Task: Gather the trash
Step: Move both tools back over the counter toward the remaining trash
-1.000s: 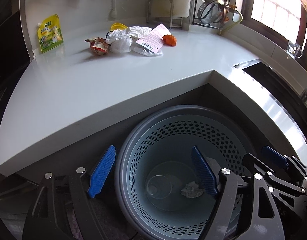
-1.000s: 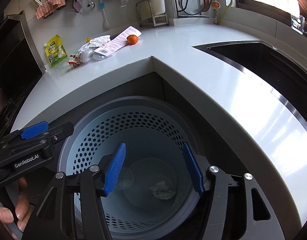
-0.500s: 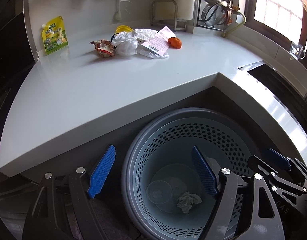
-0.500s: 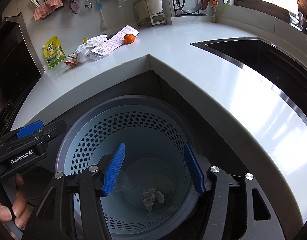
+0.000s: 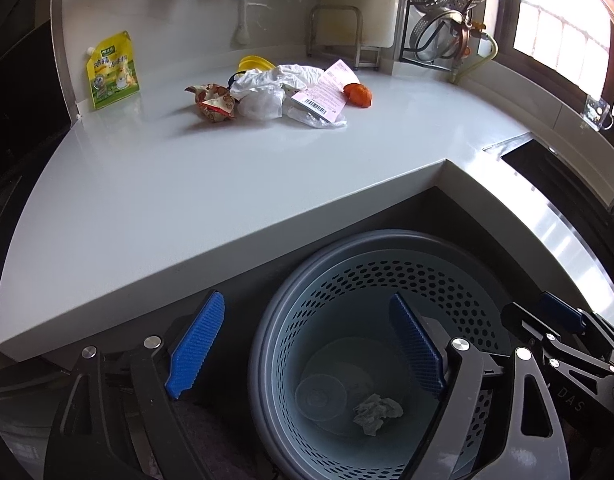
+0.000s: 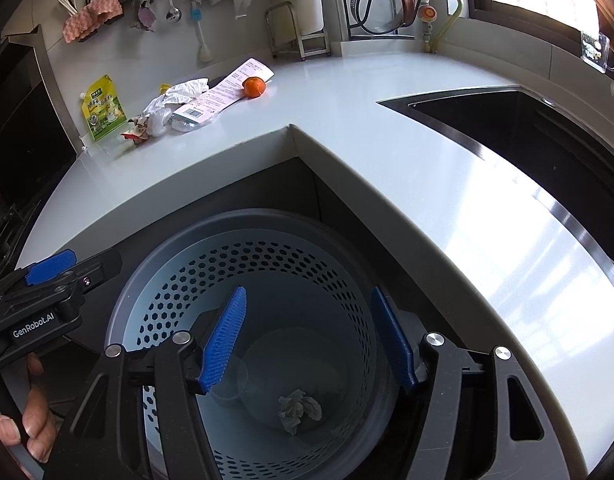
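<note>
Trash pile [image 5: 275, 94] sits on the far part of the white surface [image 5: 187, 200], well apart from both claws — crumpled white tissue or bag, clear plastic, a printed snack wrapper [image 5: 213, 102], a pink barcode slip [image 5: 325, 94], an orange peel or fruit [image 5: 358, 94] just right of it. One paper wad [image 5: 377, 412] already lies in the perforated bin [image 5: 387, 272] below the surface corner, beside a clear lid or cup. Left claw [image 5: 307, 350] wide, nothing between the pads; jaws have just been opening. Right claw [image 6: 309, 340] moderately wide, empty, also just been opening, over the bin. Judgement: all light, soft, crushable; plastic slippery, slip thin and flat — pinch bunched folds, not flat edges. Yellow pouch [image 5: 113, 72] at far left stands upright, possibly not trash.
</note>
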`<act>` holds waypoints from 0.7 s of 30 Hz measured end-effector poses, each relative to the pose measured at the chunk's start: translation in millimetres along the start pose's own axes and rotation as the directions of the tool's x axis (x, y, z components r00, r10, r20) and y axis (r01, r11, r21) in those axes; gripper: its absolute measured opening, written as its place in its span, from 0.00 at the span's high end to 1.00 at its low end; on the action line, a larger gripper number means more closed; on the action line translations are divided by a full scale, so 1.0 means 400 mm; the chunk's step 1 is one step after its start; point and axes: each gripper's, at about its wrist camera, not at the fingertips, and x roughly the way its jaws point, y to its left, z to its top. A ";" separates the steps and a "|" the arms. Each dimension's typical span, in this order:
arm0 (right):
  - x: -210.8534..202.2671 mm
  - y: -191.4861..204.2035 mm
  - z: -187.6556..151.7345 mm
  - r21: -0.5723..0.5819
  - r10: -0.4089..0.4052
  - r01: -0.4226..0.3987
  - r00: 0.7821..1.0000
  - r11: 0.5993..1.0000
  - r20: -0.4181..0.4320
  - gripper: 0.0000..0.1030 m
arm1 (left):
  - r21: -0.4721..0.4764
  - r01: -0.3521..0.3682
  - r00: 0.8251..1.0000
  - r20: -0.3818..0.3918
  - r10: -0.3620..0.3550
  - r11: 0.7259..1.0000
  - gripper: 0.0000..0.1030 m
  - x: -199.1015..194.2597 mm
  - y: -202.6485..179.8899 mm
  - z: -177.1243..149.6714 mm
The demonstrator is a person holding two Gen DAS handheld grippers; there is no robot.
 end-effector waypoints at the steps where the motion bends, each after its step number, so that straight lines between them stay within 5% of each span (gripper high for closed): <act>1: -0.004 0.003 0.003 0.000 -0.001 0.001 1.000 1.000 0.010 0.39 | 0.001 0.000 1.000 0.004 0.000 1.000 0.19 -0.002 0.002 0.004; 12: -0.027 0.012 0.008 0.008 0.029 -0.029 0.998 1.000 0.050 0.37 | 0.004 -0.028 0.997 0.070 0.028 1.000 0.18 -0.050 0.020 0.040; 21: -0.027 -0.006 0.115 -0.001 0.055 -0.055 0.991 0.998 0.123 0.37 | 0.014 -0.063 0.991 0.122 0.060 0.998 0.15 -0.042 0.031 0.134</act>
